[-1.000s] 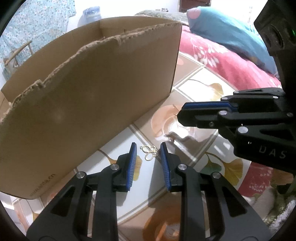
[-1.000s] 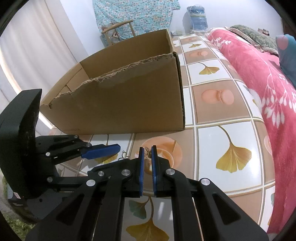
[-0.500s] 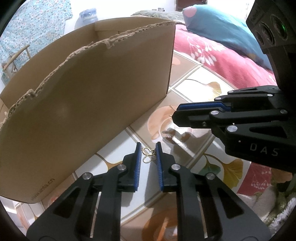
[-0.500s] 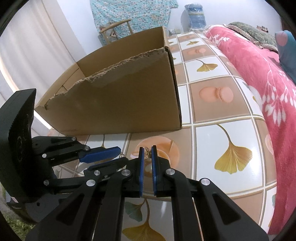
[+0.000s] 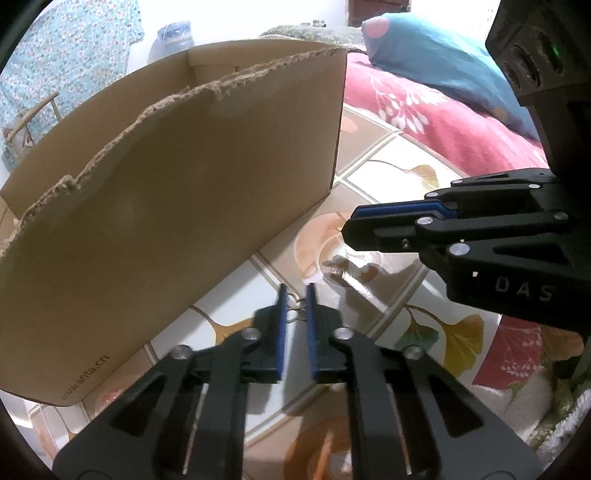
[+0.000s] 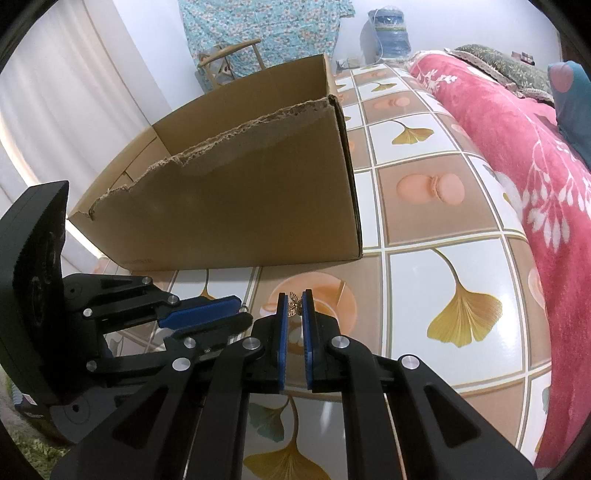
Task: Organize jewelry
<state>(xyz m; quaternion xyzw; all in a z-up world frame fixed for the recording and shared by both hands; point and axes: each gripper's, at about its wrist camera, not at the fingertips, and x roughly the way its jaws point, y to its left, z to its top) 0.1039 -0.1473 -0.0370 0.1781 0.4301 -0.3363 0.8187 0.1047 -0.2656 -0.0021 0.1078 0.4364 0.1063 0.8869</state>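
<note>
The work happens on a glossy patterned cloth printed in squares, white ones with yellow ginkgo leaves and brown ones with pink macarons and cups. Along its right side lies a red flowered blanket, with one blue pillow at its far end. Behind stand a white curtain, one wooden chair draped with a blue flowered fabric, and one water jug in the corner. One open cardboard box with a torn upper edge sits on the cloth, just beyond both grippers. There are two grippers and two small gold pieces of jewelry, one in each. The left gripper has just been closing, and its blue pads now pinch a gold wire earring of small loops right at the tips, low over a white square near the box's front wall. The right gripper is pressed together on a gold butterfly-shaped earring, held at its tips above the brown square with a cup print. The two grippers sit near each other, tips apart, the left one reaching in sideways in the right wrist view.
</note>
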